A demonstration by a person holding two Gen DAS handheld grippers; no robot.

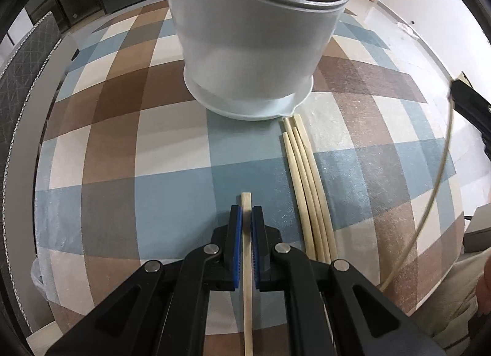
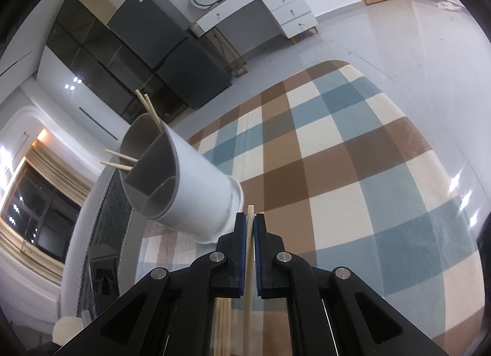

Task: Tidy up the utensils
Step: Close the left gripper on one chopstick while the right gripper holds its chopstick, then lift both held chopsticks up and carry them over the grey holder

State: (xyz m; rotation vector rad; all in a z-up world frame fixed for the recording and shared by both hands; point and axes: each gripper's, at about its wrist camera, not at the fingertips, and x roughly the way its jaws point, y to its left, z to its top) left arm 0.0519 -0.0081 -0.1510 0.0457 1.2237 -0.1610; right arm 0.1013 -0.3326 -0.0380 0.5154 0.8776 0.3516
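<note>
Two grippers each clenched one chopstick: the left gripper [image 1: 247, 217] held a chopstick [image 1: 246, 202] between its blue fingers [image 1: 237, 227], with the white utensil holder [image 1: 251, 48] ahead and four loose chopsticks [image 1: 303, 178] on the checked surface [image 1: 122, 156] just right of the fingers. The right gripper [image 2: 250, 224] gripped another chopstick [image 2: 250, 214], the holder [image 2: 184, 178] standing ahead-left of its fingers with sticks already inside [image 2: 118, 161].

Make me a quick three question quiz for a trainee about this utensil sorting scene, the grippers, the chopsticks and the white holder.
1. True or false: the left gripper is shut on a chopstick.
2. How many loose chopsticks lie on the checked tablecloth beside the white holder? A) two B) four C) six
3. Fill in: the right gripper is shut on a ______.

Key: 1 true. 2 B, four, lying side by side with their tips near the holder's base. 3 chopstick.
</note>
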